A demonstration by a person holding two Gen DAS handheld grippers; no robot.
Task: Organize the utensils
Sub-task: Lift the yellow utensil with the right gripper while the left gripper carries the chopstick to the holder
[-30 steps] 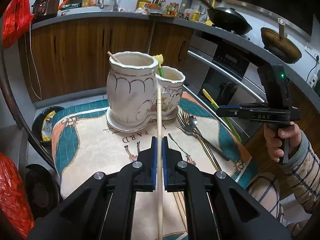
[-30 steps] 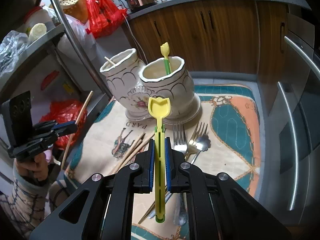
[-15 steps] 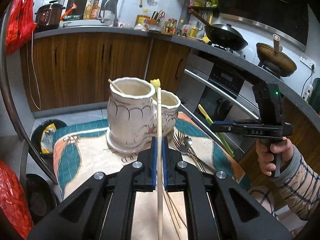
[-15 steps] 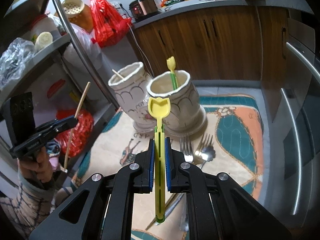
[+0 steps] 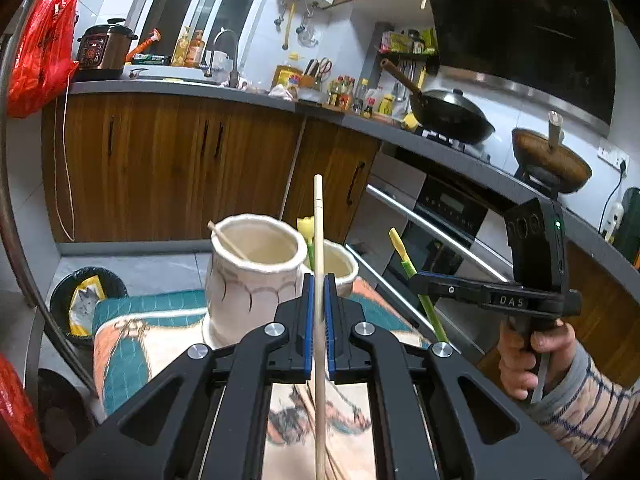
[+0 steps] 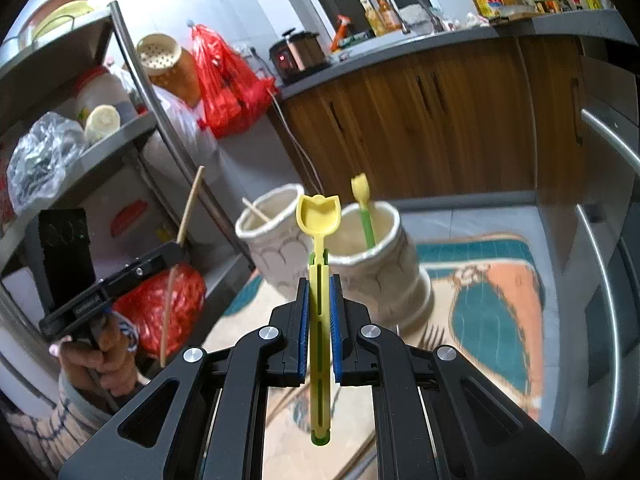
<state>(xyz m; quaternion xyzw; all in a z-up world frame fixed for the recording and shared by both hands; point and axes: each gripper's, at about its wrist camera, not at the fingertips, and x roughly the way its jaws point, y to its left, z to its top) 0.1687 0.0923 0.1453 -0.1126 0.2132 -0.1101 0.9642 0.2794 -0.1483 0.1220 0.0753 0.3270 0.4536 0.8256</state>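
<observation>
My left gripper is shut on a wooden chopstick, held upright above the patterned mat. A white ceramic double holder stands ahead: its taller cup holds one chopstick, its lower cup holds a yellow-green spoon. My right gripper is shut on a yellow tulip-shaped spoon, raised in front of the lower cup. The taller cup is to its left. Each gripper also shows in the other view: right gripper, left gripper.
Forks and loose chopsticks lie on the mat. Wooden kitchen cabinets and an oven stand behind. A metal shelf rack with red bags is at the left. A bin sits on the floor.
Both grippers have risen and tilted up with their utensils. The holder and mat have dropped lower in both views. Both grips are unchanged.
</observation>
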